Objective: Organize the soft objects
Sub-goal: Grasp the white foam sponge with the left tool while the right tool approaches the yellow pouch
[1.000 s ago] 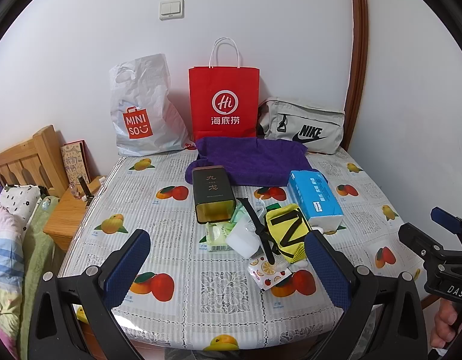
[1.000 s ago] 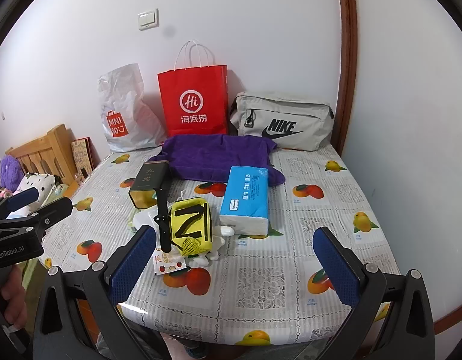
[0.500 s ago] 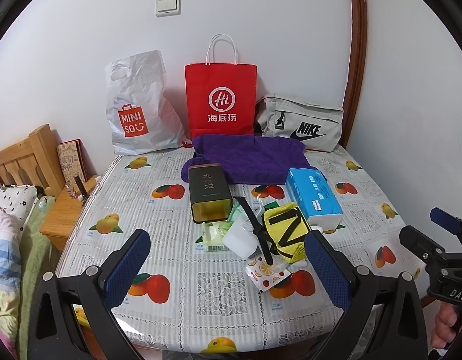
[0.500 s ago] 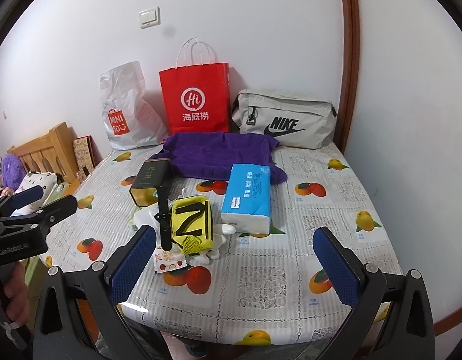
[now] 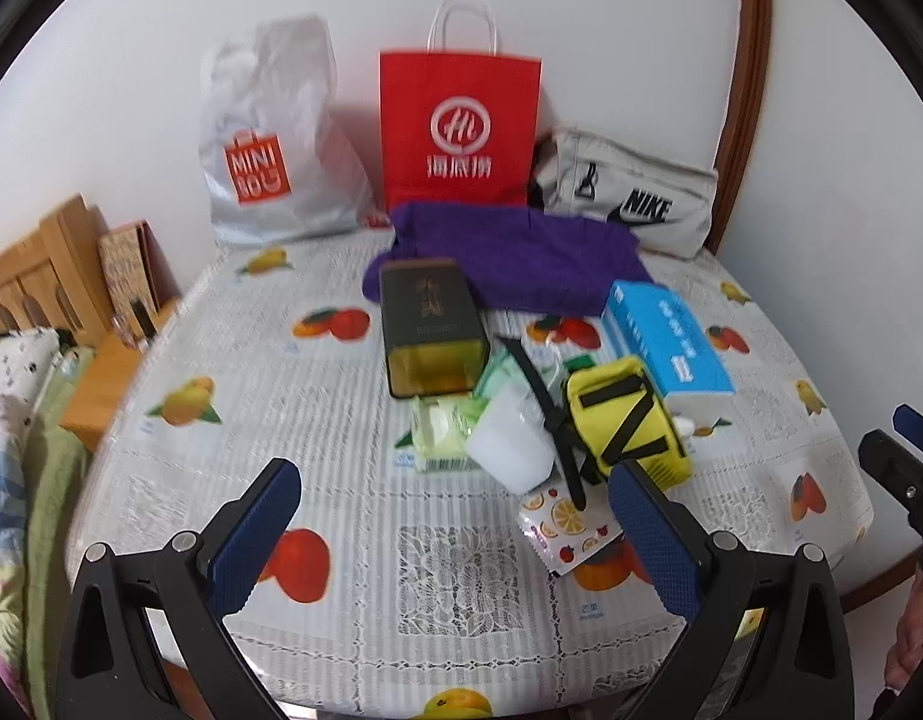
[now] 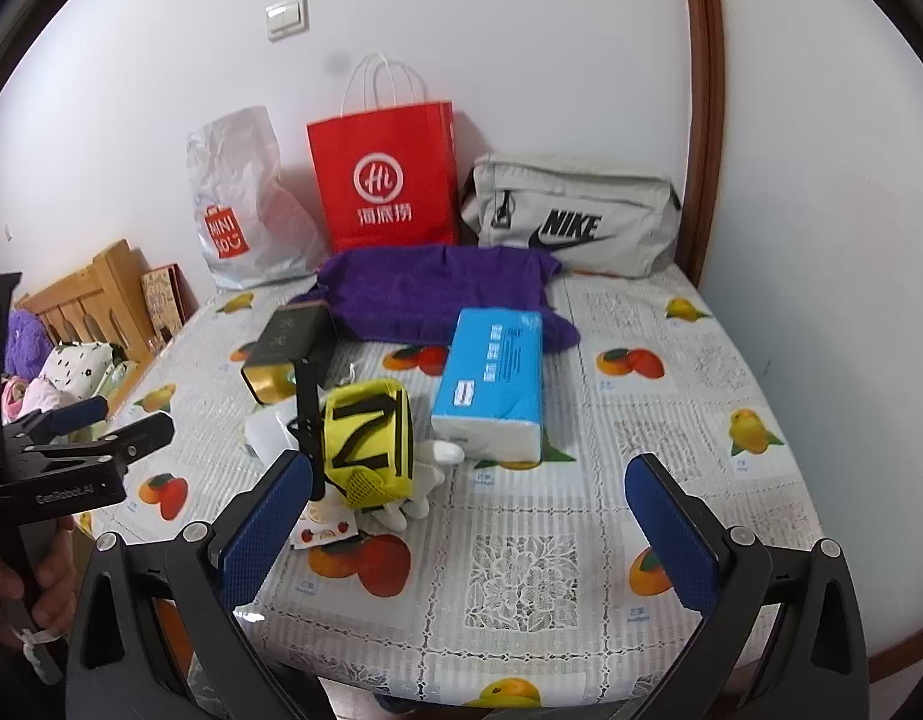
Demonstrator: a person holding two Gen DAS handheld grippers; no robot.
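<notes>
Your left gripper hangs over the near edge of the table, its blue pads spread wide with nothing between them. Ahead of it, toward the middle of the surface, sits the cluster of things. The yellow pouch with black straps lies just beyond your left gripper's right-hand pad, with a fruit-printed packet in front of it near the near edge. A white cup lies tipped on its side just left of the pouch, touching a green wipes pack. Behind those lies the dark tin, its open gold end facing you. The blue tissue pack lies right of the pouch, toward the right edge. The purple towel is spread near the far edge, well apart from both tools.

Your right gripper also hovers at the near edge, wide open and holding nothing. From its camera the yellow pouch sits just past its left-hand pad, resting on something white whose shape you cannot make out; the tissue pack lies farther in, between the pads' lines.

Along the far edge, against the wall, stand a white plastic bag, a red paper bag and a grey Nike bag.
</notes>
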